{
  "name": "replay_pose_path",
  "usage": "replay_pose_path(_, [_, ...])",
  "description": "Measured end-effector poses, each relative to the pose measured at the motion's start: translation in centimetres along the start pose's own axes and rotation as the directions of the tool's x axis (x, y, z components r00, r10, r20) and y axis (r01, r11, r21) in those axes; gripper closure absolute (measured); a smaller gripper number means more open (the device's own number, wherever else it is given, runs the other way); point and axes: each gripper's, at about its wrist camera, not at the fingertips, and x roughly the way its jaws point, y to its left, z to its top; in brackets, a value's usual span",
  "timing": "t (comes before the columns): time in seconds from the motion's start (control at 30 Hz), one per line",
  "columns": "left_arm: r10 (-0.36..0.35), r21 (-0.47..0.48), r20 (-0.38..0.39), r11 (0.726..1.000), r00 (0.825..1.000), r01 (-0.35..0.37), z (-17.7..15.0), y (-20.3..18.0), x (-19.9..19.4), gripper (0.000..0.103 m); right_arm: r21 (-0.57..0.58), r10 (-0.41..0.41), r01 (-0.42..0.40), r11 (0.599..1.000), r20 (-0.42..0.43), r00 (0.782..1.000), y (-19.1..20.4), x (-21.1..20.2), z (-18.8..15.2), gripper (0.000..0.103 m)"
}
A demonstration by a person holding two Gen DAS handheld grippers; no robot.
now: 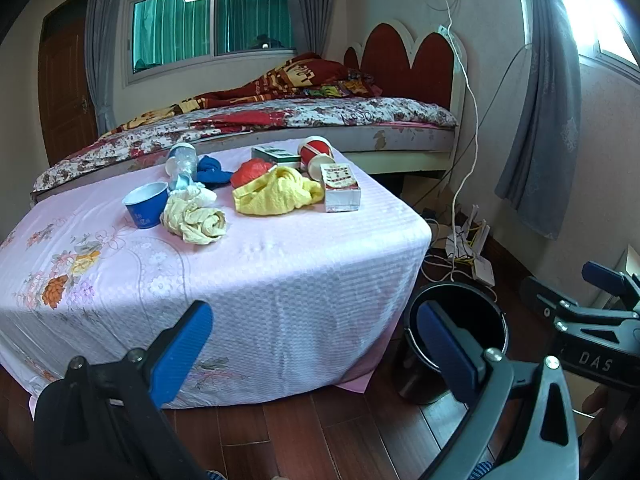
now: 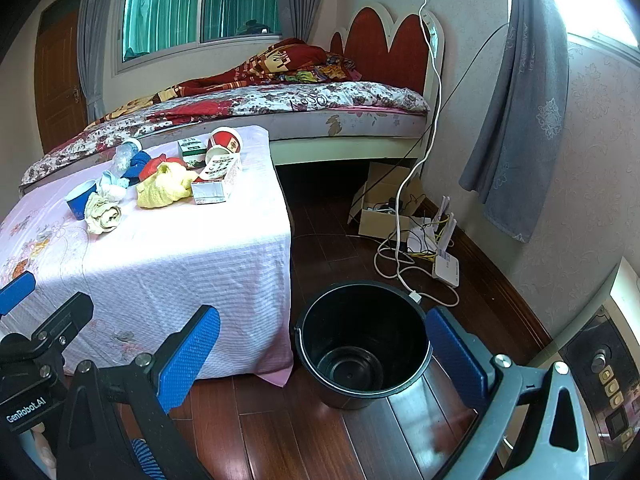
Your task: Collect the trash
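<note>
Readable text: "DAS" in white on my right gripper (image 1: 608,292) body, seen from the left wrist cam. "GenRobot.AI" in white on my left gripper (image 2: 16,292) body, right wrist cam. Print on the boxes and cups too small to read.

Black frames; blue textured fingers (image 2: 188,356); silver screws

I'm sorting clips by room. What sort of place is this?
Most likely a bedroom in a home. A bed with a red headboard and a rumpled blanket stands under a curtained window. In front, a cloth-covered table holds scattered litter, with a black bucket on the wooden floor beside it.
</note>
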Motion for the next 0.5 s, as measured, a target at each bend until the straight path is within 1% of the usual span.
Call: replay_pose_path(0.5, [-0.005, -0.002, -0.004, 1.0, 1.0, 0.005, -0.31, -0.2, 0.15, 0.001, -0.001, 0.0, 0.0, 1.0, -0.001, 1.0, 0.0, 0.01, 0.04, 0.0])
